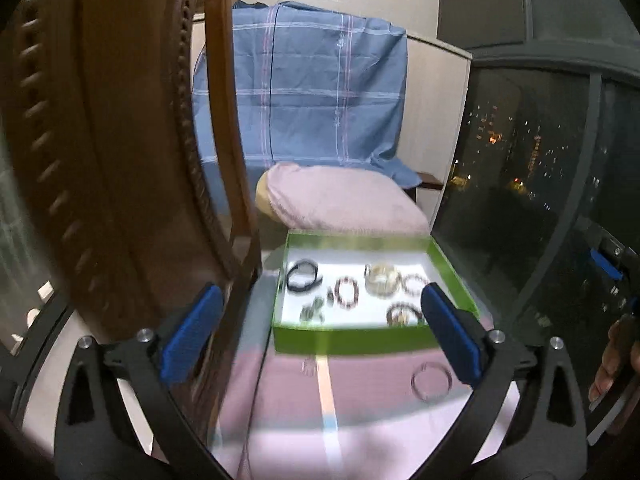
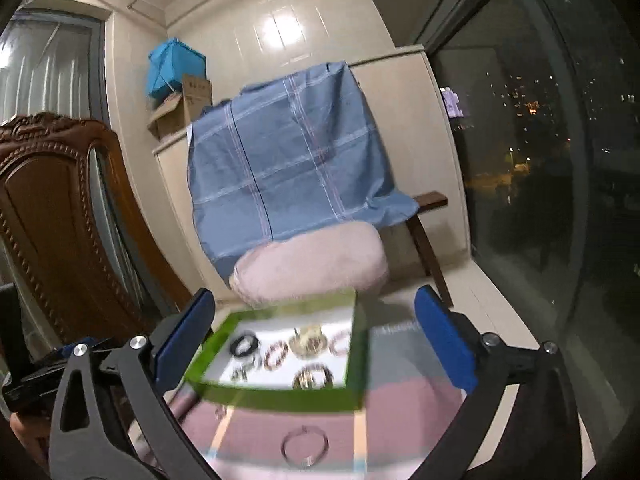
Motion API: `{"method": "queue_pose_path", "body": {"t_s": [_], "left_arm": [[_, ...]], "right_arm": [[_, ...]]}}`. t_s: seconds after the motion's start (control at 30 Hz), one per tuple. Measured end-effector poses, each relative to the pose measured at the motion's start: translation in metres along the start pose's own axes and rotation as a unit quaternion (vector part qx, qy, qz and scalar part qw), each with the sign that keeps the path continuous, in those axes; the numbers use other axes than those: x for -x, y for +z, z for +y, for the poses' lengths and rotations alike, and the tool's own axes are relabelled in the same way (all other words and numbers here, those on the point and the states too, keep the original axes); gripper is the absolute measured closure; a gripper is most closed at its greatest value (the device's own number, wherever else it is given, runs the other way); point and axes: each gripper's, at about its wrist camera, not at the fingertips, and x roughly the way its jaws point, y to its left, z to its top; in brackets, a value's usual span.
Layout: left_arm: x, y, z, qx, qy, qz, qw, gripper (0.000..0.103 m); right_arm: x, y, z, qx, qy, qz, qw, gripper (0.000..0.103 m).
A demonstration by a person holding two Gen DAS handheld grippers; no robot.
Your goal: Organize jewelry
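Fingers (image 1: 192, 332) wide, nothing btwn; both grippers.

Both feeds are smeared for me right now. The bracelets (image 1: 346, 290) in the green box (image 1: 352, 340) are blurred rings; I can't read beads or clasps. My right blue pad (image 1: 450, 336) covers the box's near right corner. The clear bangle (image 2: 306, 446) on the pink cloth (image 2: 400, 420) is a faint outline. A hand (image 1: 610, 364) is cut off at the left view's right edge.

Green tray (image 1: 360, 342) holding beaded bracelets (image 1: 347, 290), clear bangle (image 1: 432, 381) lying outside it
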Motion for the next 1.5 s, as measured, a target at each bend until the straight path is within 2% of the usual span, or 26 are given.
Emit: {"method": "queue_pose_path", "body": {"t_s": [0.13, 0.2, 0.3, 0.4, 0.67, 1.23, 1.4, 1.5], "left_arm": [[0.008, -0.028, -0.006, -0.018, 0.020, 0.034, 0.9990, 0.004], [0.011, -0.043, -0.005, -0.009, 0.019, 0.057, 0.9982, 0.004], [0.005, -0.060, -0.003, 0.008, 0.009, 0.086, 0.9962, 0.004], [-0.003, -0.066, -0.010, -0.008, 0.013, 0.094, 0.9954, 0.004], [-0.021, -0.070, -0.011, -0.006, 0.025, 0.105, 0.9942, 0.004], [-0.030, -0.070, -0.019, -0.014, 0.022, 0.110, 0.9935, 0.004], [-0.055, -0.072, -0.019, -0.008, 0.035, 0.130, 0.9908, 0.004], [-0.082, -0.076, -0.020, -0.011, 0.046, 0.156, 0.9867, 0.006]], "right_arm": [[0.014, -0.026, 0.017, 0.063, -0.016, 0.031, 0.997, 0.005], [0.023, -0.040, 0.023, 0.083, -0.019, 0.044, 0.995, 0.005], [0.024, -0.056, 0.020, 0.066, -0.020, 0.080, 0.994, 0.005], [0.016, -0.061, 0.018, 0.045, -0.009, 0.106, 0.993, 0.005], [0.009, -0.063, 0.026, 0.050, -0.013, 0.106, 0.993, 0.005], [0.008, -0.062, 0.024, 0.050, -0.011, 0.109, 0.993, 0.005], [0.003, -0.064, 0.026, 0.053, -0.010, 0.120, 0.991, 0.005], [-0.004, -0.067, 0.026, 0.056, -0.013, 0.132, 0.990, 0.005]]}}
